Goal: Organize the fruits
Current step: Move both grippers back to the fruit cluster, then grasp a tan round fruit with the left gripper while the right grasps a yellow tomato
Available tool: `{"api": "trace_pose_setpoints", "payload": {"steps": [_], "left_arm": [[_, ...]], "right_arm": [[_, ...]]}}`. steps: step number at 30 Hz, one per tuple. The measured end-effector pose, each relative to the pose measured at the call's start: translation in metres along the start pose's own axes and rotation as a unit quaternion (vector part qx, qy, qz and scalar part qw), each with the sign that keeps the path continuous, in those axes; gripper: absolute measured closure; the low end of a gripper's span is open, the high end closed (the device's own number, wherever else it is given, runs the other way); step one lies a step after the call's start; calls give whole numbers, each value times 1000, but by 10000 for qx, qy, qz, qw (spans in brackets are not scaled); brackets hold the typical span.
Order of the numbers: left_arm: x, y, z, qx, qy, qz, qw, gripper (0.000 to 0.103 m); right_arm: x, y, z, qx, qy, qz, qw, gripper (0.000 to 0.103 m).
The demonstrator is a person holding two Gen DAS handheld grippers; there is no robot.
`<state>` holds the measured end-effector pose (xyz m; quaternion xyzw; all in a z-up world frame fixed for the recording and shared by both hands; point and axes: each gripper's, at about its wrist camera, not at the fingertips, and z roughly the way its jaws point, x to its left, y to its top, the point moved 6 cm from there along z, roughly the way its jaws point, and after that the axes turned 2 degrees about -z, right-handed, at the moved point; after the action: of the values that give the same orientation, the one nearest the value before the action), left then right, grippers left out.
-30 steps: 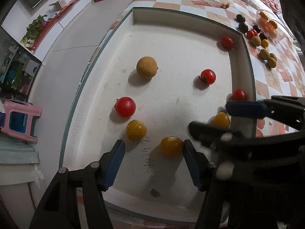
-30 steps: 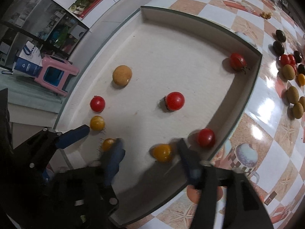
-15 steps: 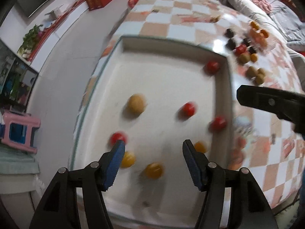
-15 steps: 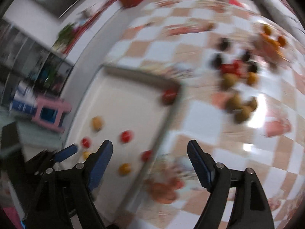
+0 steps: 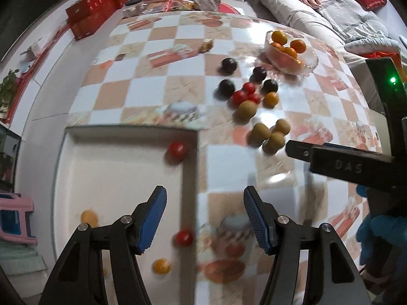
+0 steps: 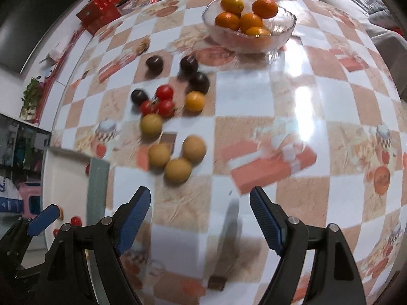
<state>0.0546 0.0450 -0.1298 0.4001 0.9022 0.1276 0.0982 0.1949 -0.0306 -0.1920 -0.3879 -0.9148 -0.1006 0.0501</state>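
A white tray (image 5: 122, 172) holds red and yellow cherry tomatoes; one red tomato (image 5: 178, 150) lies in its far right corner. It also shows at the left of the right wrist view (image 6: 66, 178). Loose fruit lies on the checkered table: tan round fruits (image 6: 177, 170), red tomatoes (image 6: 164, 107), dark plums (image 6: 199, 82) and a yellow-orange fruit (image 6: 194, 101). My left gripper (image 5: 204, 219) is open and empty above the tray's right wall. My right gripper (image 6: 199, 219) is open and empty, just short of the tan fruits.
A glass bowl (image 6: 288, 29) of oranges stands at the far side of the table; it also shows in the left wrist view (image 5: 311, 62). Red boxes (image 5: 89, 17) and snack packets crowd the far table end. A sofa (image 5: 330, 7) lies behind; a pink stool (image 5: 15, 218) stands on the floor.
Both grippers have lifted out of the tray and swung right toward the loose fruit on the table. Both remain open and empty.
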Motion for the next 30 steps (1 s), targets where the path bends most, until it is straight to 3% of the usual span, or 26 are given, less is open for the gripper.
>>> {"api": "trace_pose_setpoints", "payload": {"steps": [6, 17, 24, 27, 29, 30], "left_arm": [[-26, 28, 22, -16, -94, 166, 9998, 39], [-52, 57, 64, 214, -223, 389, 9988, 39], [-61, 66, 82, 349, -285, 311, 9985, 39], [-62, 67, 89, 396, -279, 282, 9984, 39], [-63, 67, 93, 427, -278, 212, 9985, 40], [-62, 66, 94, 445, -282, 180, 9984, 49]], "right_arm": [[-5, 29, 7, -130, 45, -222, 9997, 20], [-8, 55, 30, 116, 280, -652, 9974, 46], [4, 65, 40, 137, 389, -918, 9949, 49], [10, 70, 43, 121, 357, -1047, 9938, 62], [13, 72, 45, 113, 309, -1124, 9931, 76], [14, 72, 46, 110, 295, -1151, 9929, 80]]}}
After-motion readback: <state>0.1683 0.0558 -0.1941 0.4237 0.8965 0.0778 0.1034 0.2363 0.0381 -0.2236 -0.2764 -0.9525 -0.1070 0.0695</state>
